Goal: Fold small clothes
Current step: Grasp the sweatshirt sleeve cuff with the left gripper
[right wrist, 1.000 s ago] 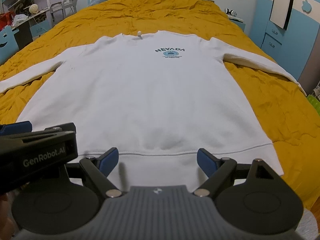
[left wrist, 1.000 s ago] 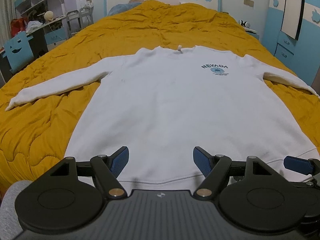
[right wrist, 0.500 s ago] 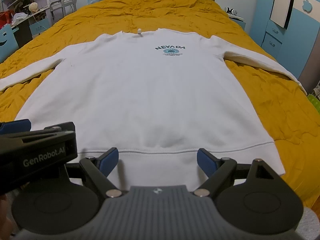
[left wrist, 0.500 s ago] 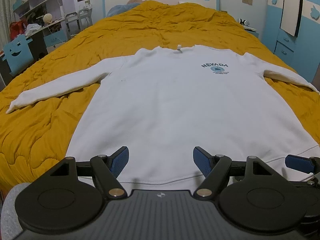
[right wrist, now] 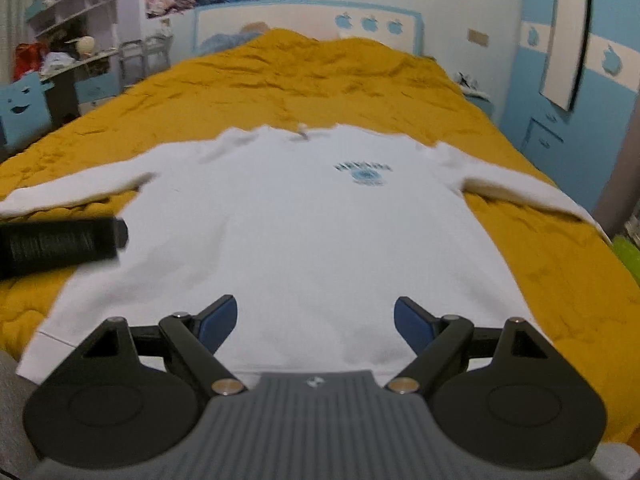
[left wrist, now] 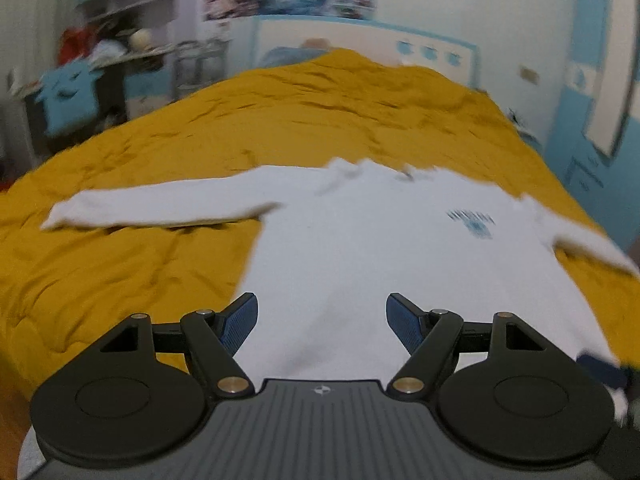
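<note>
Both grippers have swung up and leftward since 0.5 s ago, blurring the views. Nearest, the left gripper and right gripper hover with fingers spread wide, holding nothing. Beyond lies the white sweatshirt, flat on the yellow bedspread, sleeves out. A tidy fold likely starts by pinching the left sleeve near its cuff.

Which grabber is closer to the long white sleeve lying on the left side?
Left. The left gripper sits nearer that sleeve; the right gripper hovers over the sweatshirt's hem middle, farther right.
</note>
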Tool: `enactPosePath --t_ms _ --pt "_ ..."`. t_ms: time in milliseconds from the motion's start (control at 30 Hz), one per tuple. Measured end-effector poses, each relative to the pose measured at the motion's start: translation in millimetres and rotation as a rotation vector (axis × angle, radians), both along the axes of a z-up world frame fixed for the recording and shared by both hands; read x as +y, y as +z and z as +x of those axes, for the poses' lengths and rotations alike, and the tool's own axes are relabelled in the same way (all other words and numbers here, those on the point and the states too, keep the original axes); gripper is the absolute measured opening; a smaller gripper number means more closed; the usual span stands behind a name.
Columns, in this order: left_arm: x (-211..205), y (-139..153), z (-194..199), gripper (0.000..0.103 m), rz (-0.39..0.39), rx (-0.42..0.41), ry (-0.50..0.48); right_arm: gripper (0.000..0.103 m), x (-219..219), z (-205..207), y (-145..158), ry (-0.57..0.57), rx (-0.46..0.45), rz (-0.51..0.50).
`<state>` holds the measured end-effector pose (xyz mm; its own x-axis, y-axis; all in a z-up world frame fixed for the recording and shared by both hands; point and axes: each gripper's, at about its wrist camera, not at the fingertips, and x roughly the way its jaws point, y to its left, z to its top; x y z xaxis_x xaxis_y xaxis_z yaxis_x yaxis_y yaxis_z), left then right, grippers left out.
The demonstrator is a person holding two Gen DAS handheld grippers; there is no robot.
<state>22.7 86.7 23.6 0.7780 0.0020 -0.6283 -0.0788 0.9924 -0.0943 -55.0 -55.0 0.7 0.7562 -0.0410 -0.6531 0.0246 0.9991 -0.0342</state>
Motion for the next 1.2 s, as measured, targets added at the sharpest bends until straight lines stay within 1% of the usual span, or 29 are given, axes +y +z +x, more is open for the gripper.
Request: enactPosePath --t_ms 133,233,267,300,367,400,467,567,600,633,667,733,800,833,867,900,933,967,1067,1100,1167,1200 --pt "65 8 18 0.086 -0.096 0.0 0.142 0.082 30 4 6 0.058 -0.04 0.004" --pt "123 6 36 0.086 -0.201 0.013 0.253 0.082 48 8 8 0.109 -0.074 0.033" --pt "145 3 43 0.085 -0.25 0.025 0.303 0.082 52 9 7 0.127 -0.081 0.044" --pt "164 -1 50 0.083 -0.295 0.04 0.349 0.082 55 10 7 0.14 -0.084 0.051" --pt "211 -14 65 0.07 -0.394 0.07 0.459 0.082 61 15 5 0.144 -0.07 0.052" --pt "231 -20 69 0.064 -0.437 0.074 0.496 0.082 61 18 3 0.14 -0.063 0.053" --pt "272 -34 78 0.061 -0.523 0.068 0.537 0.082 60 23 0 0.134 -0.055 0.071" --pt "321 -60 91 0.054 -0.652 0.078 0.587 0.082 53 28 -7 0.117 -0.035 0.113" --pt "333 -70 94 0.049 -0.692 0.076 0.592 0.082 50 30 -7 0.109 -0.032 0.144" --pt "343 -77 98 0.046 -0.724 0.067 0.593 0.082 47 33 -7 0.111 -0.033 0.184" --pt "351 -85 99 0.046 -0.756 0.055 0.602 0.082 44 36 -5 0.124 -0.034 0.239" --pt "366 -99 107 0.045 -0.815 0.046 0.625 0.082 43 42 -2 0.14 -0.039 0.317" --pt "376 -108 115 0.045 -0.834 0.054 0.648 0.082 49 47 2 0.149 -0.059 0.354" --pt "378 -112 121 0.045 -0.825 0.063 0.663 0.082 55 50 3 0.162 -0.071 0.35" --pt "383 -116 127 0.043 -0.8 0.068 0.671 0.082 63 53 5 0.187 -0.081 0.335" --pt "384 -117 134 0.039 -0.772 0.066 0.666 0.082 76 57 5 0.23 -0.093 0.301" --pt "384 -117 140 0.039 -0.748 0.059 0.653 0.082 89 61 6 0.274 -0.103 0.259" --pt "384 -116 142 0.039 -0.741 0.051 0.643 0.082 107 65 5 0.332 -0.113 0.197" --pt "389 -119 143 0.039 -0.782 0.031 0.658 0.081 157 73 1 0.479 -0.167 0.048" --pt "391 -120 146 0.039 -0.797 0.028 0.669 0.078 171 78 -2 0.508 -0.178 0.008" --pt "393 -122 148 0.031 -0.814 0.0 0.678 0.075 199 83 -10 0.565 -0.191 -0.072" --pt "396 -125 148 0.018 -0.815 -0.017 0.691 0.075 209 83 -14 0.585 -0.201 -0.098"
